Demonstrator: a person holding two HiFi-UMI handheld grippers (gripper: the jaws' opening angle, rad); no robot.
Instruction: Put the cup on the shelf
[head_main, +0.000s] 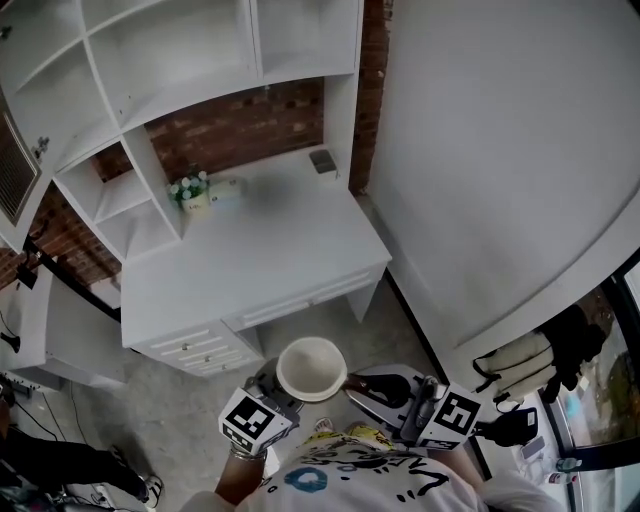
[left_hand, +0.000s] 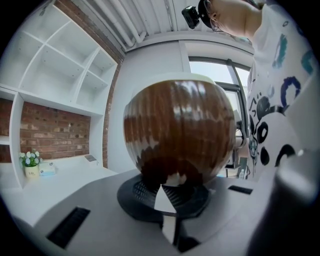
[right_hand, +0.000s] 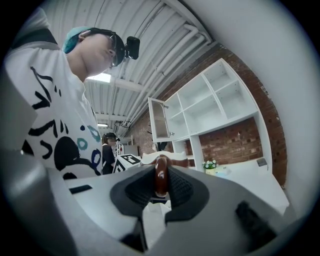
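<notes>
A round cup (head_main: 312, 368), brown outside and white inside, hangs upright in front of my chest, short of the white desk (head_main: 260, 250). My left gripper (head_main: 272, 378) is shut on the cup's body (left_hand: 180, 135), which fills the left gripper view above the dark pads (left_hand: 145, 192). My right gripper (head_main: 358, 385) is shut on the cup's brown handle (right_hand: 160, 175), pinched edge-on between its pads. The white shelf unit (head_main: 150, 60) with open compartments stands above the desk's back, far from both grippers.
A small pot of white flowers (head_main: 192, 192) and a pale box (head_main: 228, 190) sit at the desk's back left, a grey block (head_main: 322, 160) at the back right. A brick wall (head_main: 240, 125) lies behind. A dark bag (head_main: 520, 360) lies at right. Another person (right_hand: 107, 150) stands behind.
</notes>
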